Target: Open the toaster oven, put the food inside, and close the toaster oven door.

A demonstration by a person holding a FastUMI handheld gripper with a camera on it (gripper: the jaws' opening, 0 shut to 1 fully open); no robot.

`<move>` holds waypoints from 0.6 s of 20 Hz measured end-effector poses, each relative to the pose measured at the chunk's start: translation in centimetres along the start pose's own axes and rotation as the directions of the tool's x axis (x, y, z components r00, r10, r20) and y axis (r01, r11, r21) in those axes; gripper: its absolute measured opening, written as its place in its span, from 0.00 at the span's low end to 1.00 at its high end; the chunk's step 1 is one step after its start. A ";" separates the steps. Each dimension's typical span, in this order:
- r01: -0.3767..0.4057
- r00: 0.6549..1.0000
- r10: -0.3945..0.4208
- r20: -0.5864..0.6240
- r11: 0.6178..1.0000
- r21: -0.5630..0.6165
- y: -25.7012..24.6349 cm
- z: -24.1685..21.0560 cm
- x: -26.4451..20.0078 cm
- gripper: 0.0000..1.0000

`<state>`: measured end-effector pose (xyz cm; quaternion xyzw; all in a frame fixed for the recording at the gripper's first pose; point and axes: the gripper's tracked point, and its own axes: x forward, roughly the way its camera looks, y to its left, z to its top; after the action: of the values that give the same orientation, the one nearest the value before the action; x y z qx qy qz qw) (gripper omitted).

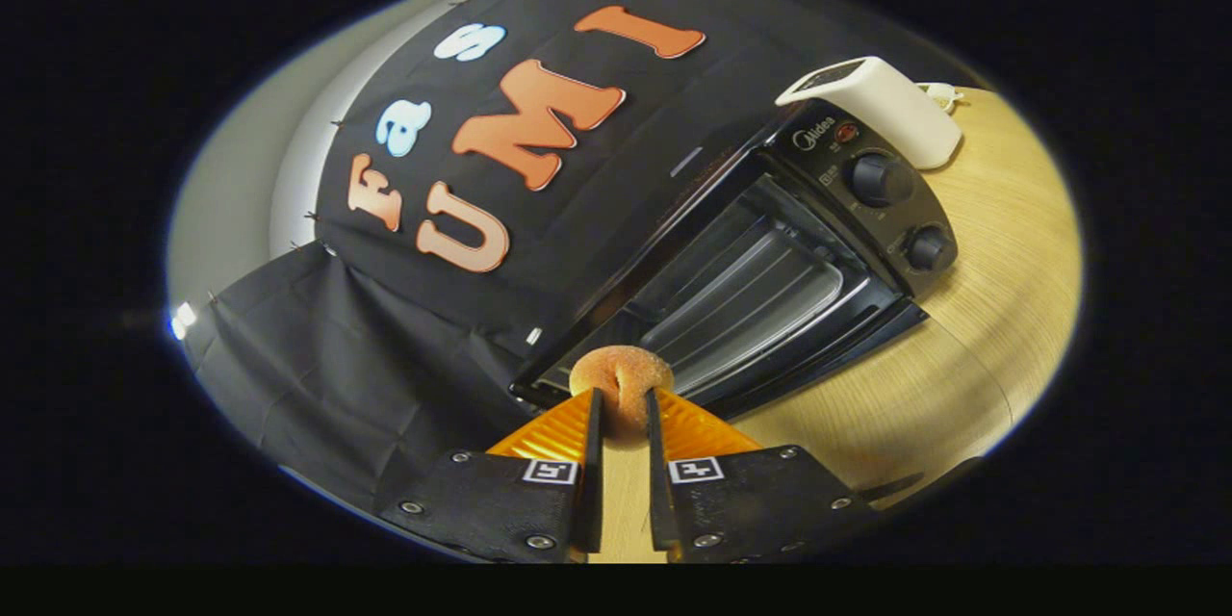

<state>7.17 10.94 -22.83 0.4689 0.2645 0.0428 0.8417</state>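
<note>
At lower centre the gripper has its fingers clamped on the doughnut. The toaster oven, centre right on the desk, looks open. Best approach: level the doughnut and ease it onto the inner tray.

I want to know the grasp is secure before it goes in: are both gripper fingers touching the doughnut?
Touching. In the gripper view the doughnut sits squeezed between the two fingers, pinched inward, just ahead of the open toaster oven.
</note>
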 end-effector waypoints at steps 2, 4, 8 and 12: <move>0.018 1.000 -0.018 0.001 1.000 0.018 -0.3 0.5 1.5 0.20; 0.036 0.999 -0.036 0.005 0.999 0.028 -0.6 0.8 2.9 0.20; 0.091 0.996 -0.091 0.017 0.996 0.023 -2.1 1.1 5.6 0.20; 0.122 0.991 -0.121 0.054 0.993 0.001 -3.2 1.8 7.5 0.20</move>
<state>13.89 10.22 -27.68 0.4519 0.2697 -0.0208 0.8501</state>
